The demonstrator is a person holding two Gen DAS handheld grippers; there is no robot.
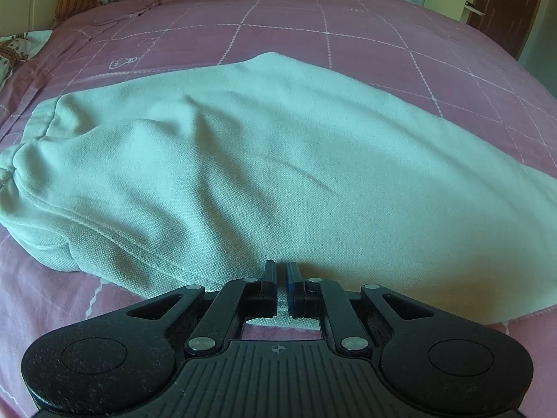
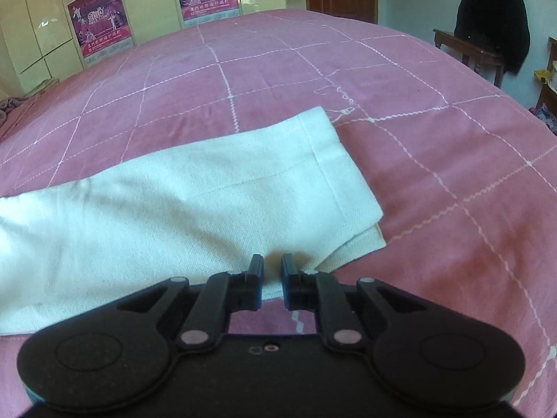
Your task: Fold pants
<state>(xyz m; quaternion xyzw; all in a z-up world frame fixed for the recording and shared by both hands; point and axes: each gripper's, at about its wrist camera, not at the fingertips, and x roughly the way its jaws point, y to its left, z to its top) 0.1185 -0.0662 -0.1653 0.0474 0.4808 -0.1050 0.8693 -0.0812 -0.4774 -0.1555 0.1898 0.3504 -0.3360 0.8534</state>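
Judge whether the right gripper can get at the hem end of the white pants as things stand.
Probably yes. The right gripper is already at the near edge of the pants, close to the hem, with nothing in between.

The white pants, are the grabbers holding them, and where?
Yes. The left gripper pinches the near edge of the pants toward the waistband end, and the right gripper pinches the near edge by the leg cuffs.

Pale mint pants [image 1: 264,174] flat on bed; legs stacked (hems slightly offset)
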